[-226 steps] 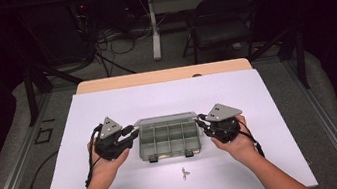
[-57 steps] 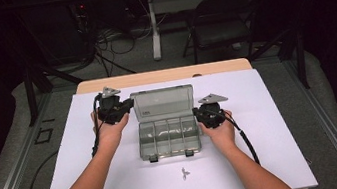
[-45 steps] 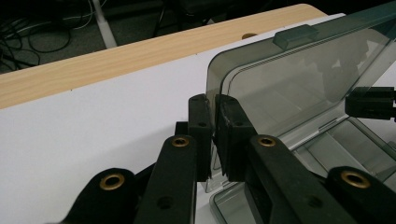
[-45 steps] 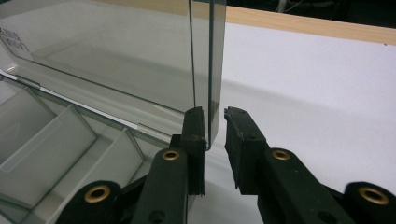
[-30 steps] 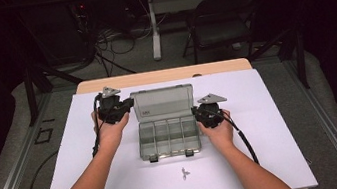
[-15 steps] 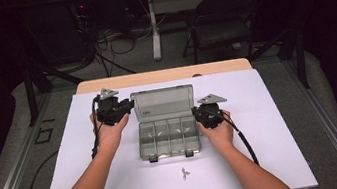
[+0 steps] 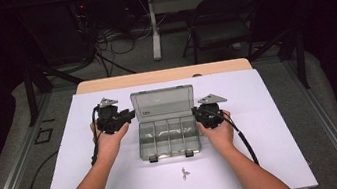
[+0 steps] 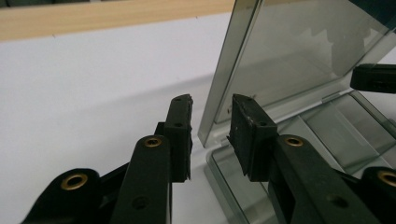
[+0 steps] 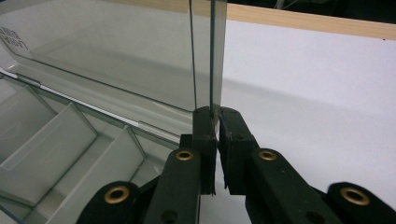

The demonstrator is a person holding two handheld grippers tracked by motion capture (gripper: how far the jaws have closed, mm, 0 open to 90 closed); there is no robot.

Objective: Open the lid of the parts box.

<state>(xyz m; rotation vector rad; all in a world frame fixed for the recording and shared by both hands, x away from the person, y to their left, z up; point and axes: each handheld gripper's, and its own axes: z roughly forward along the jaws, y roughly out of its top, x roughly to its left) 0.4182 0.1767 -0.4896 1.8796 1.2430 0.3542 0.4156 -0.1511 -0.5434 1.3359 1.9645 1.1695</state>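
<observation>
A clear grey compartment box [image 7: 168, 142] lies open mid-table with its lid [image 7: 163, 104] standing upright. My left gripper [image 7: 129, 114] is at the lid's left edge [image 8: 219, 107]; its jaws have just been opening and now stand open, the edge in the gap between them with no pad pressing on it. My right gripper [image 7: 196, 113] is shut on the lid's right edge [image 9: 212, 56], pads [image 9: 204, 126] pinching the thin plastic. The tray's dividers [image 9: 70, 140] show several empty compartments. A right gripper jaw tip [image 8: 373, 77] shows beyond the lid.
A small metal piece [image 7: 184, 173] lies on the white table cover [image 7: 266, 155] in front of the box. The wooden table edge [image 7: 163, 75] runs behind it. A chair [image 7: 226, 20] and cables stand on the floor beyond.
The left gripper's jaws have parted from the lid's left edge and the hand has sunk a little. The right gripper keeps its grip and the lid stays upright.
</observation>
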